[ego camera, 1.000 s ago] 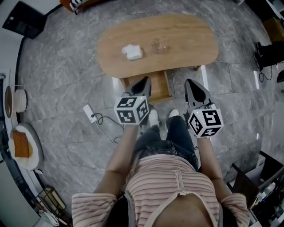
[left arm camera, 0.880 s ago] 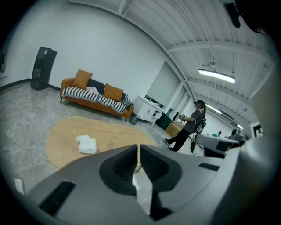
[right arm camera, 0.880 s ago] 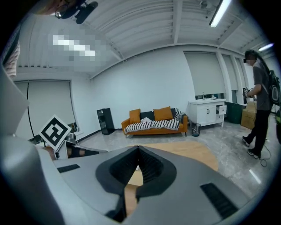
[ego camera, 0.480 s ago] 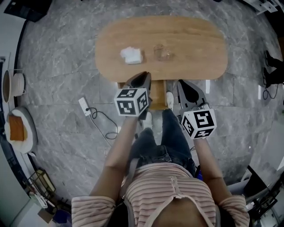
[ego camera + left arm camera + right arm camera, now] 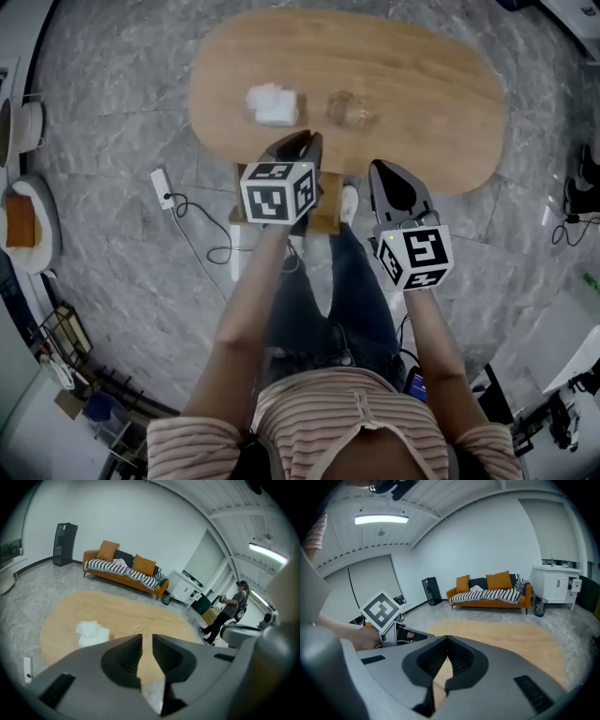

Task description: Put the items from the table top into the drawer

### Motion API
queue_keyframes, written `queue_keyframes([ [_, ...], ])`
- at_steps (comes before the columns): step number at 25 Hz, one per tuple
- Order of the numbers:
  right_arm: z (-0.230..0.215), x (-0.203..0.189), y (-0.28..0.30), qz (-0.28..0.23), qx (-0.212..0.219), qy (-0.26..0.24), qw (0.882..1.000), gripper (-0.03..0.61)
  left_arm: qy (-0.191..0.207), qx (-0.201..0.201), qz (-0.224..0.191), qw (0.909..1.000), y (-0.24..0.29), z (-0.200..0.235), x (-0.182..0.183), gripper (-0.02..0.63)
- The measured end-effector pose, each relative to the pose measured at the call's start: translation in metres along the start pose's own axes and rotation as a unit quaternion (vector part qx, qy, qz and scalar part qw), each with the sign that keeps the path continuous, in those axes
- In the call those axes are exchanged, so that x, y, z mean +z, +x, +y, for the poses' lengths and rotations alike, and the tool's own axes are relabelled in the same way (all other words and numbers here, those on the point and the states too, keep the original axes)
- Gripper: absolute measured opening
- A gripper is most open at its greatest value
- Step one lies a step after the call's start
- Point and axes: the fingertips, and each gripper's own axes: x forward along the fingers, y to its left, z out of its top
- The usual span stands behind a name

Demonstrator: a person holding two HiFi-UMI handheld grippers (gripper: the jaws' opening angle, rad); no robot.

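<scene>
The crumpled white paper wad [image 5: 275,105] and the small clear glass [image 5: 345,110] both sit on the near half of the oval light-wood table [image 5: 422,84]. The wad is to the left and the glass to the right, apart from each other. Neither has been picked up.

The shallow wooden drawer [image 5: 325,214] juts out from under the table's near edge, just below them. My left gripper hides most of it, so I can't see whether anything lies inside.

My left gripper [image 5: 304,142] hovers over the near edge, its tips short of the wad and aimed between the two items. Its jaws have just been opening, and they stand a narrow slit apart with nothing between them. My right gripper [image 5: 382,169] hangs beside the table edge, nearer the glass, with its tips pressed together and empty.

I judge this to be the reach for the first pick. To do it well I'd:
- spread the left jaws much wider before they get to the wad, since the slit is too narrow to take it
- come down on the wad from above, so it is pinched rather than pushed
- open the right jaws for the glass, which is smooth and easily tipped
- grip the glass low and squarely
- carry each item a short way back to the drawer
</scene>
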Motion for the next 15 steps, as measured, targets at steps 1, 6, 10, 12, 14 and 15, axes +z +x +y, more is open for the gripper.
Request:
queue_keyframes([
  [1,-0.003,-0.002,0.006,0.003,0.004,0.000,1.000,0.000,0.002,0.002,0.007,1.0000,0.009,0.002,-0.002,0.051],
  [6,-0.018,-0.017,0.037,0.016,0.019,0.005,1.000,0.000,-0.009,0.019,0.030,0.9993,0.052,0.019,-0.012,0.072],
  [10,-0.033,-0.033,0.058,0.024,0.018,0.017,0.999,0.000,-0.027,0.033,0.047,0.9980,0.084,0.036,-0.025,0.095],
  [12,-0.042,-0.040,0.067,0.027,0.016,0.022,0.999,0.000,-0.037,0.039,0.055,0.9971,0.098,0.043,-0.031,0.100],
  [14,-0.050,-0.042,0.073,0.028,0.014,0.025,0.999,0.000,-0.044,0.043,0.062,0.9962,0.110,0.048,-0.034,0.101],
  [15,-0.054,-0.043,0.076,0.029,0.013,0.025,0.999,0.000,-0.045,0.046,0.066,0.9958,0.115,0.051,-0.035,0.101],
])
